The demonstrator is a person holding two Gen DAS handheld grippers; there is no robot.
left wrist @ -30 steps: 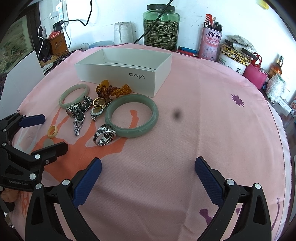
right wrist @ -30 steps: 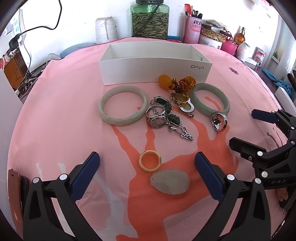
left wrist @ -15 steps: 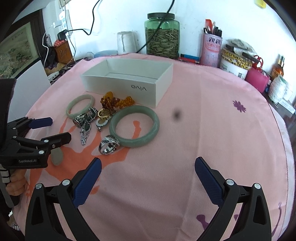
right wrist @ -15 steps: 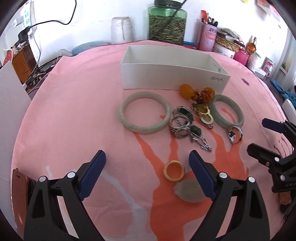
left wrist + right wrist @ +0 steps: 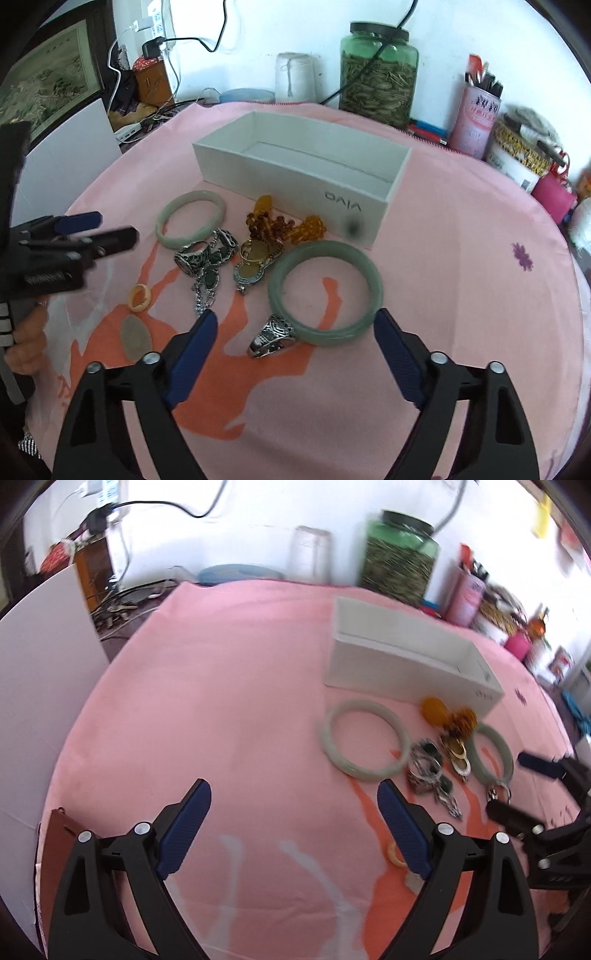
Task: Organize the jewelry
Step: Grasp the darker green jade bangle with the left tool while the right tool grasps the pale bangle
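**Left gripper lines up on the big bangle and ring**

The left gripper (image 5: pixel 291 350) is closing, yet nothing is pinched: its blue pads (image 5: pixel 192 354) stand wide to either side of the silver ring (image 5: pixel 271 336) and the near rim of the big bangle (image 5: pixel 325 291), above the pink cloth (image 5: pixel 461 295). To do this step well, I judge it should settle on one piece. The ring leans against the bangle, so closing on both risks a skewed, slipping grip. Taking the bangle across its near rim looks surest, and smooth jade may slide unless the pads meet it squarely.

The right gripper (image 5: pixel 295 834) is unclenched and empty over bare cloth; the jewelry lies to its right, with the small bangle (image 5: pixel 365 747) just beyond its right pad.

Farther out, in the left view, the heap lies far-left of the big bangle: gold pendant (image 5: pixel 253 260), amber beads (image 5: pixel 284 223), silver chain pieces (image 5: pixel 207 258), the small bangle, then a yellow ring (image 5: pixel 139 297) and a flat jade piece (image 5: pixel 136 336) at near left. The white box (image 5: pixel 295 173), apparently empty, stands just beyond the heap.
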